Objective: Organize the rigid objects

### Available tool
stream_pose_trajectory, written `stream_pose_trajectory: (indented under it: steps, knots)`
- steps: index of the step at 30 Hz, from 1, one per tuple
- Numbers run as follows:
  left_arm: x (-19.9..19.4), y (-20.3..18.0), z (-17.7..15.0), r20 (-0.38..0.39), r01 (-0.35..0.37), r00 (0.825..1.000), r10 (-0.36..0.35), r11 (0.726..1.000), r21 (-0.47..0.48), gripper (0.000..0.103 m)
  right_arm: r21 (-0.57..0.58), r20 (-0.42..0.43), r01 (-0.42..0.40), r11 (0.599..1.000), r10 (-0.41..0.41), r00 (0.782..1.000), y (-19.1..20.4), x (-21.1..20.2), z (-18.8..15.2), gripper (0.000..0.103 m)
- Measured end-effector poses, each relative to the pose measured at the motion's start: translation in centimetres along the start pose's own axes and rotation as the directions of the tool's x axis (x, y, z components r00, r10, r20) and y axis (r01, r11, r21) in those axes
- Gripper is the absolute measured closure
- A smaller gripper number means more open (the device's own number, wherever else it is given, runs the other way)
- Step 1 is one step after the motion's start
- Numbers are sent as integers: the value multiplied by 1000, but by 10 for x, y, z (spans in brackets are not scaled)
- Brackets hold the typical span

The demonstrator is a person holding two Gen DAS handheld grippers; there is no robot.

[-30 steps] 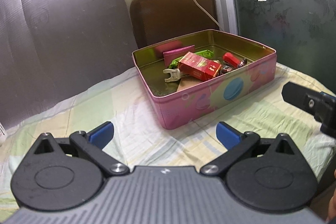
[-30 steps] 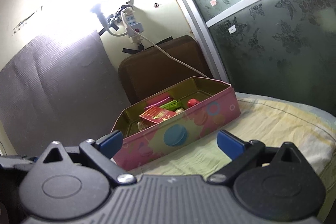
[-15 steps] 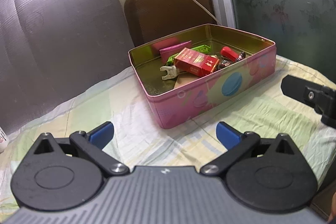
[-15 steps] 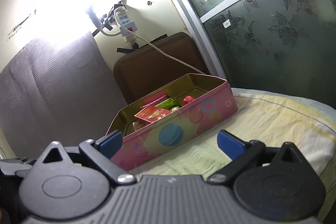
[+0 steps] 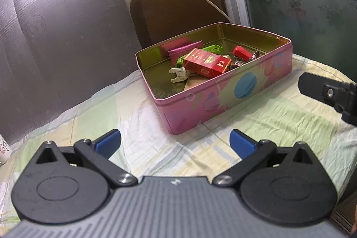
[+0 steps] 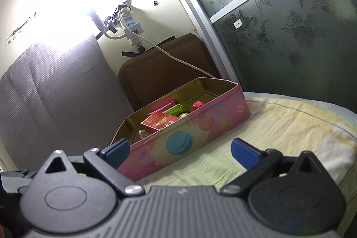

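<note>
The pink tin sits on the bed, its lid off and a jumble already inside: a red carton, a white clip, a green packet, a magenta pouch and a small red piece.

From the left gripper the tin lies ahead at about 12 to 1 o'clock, its near corner pointing back toward the jaws. Its long axis runs from 7 toward 1 o'clock.

From the right gripper the same tin lies at 11 to 12 o'clock, with its long painted wall just beyond the left blue pad.

Both pairs of jaws are spread wide and hold nothing.

The right gripper looks the nearer to the tin wall; the left has the clearer line down onto the contents. No loose item shows on the bed.
</note>
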State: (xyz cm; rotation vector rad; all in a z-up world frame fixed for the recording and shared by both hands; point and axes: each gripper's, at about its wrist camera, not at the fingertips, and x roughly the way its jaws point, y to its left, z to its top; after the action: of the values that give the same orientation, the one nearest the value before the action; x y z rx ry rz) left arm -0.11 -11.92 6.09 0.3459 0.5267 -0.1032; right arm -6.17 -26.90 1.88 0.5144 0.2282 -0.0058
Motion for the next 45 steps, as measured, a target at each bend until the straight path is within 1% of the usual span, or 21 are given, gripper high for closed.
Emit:
stream_pose_trajectory:
  steps: [19, 45]
  knots:
    - [4, -1, -3, -27, 10, 1000, -10, 1000, -7, 0, 3, -6, 2, 1000, -2, 1000, 0, 1, -2, 1]
    - [7, -5, -5, -46, 4, 999, -5, 1000, -19, 0, 3, -15, -1, 1000, 1, 1000, -3, 5, -4, 1]
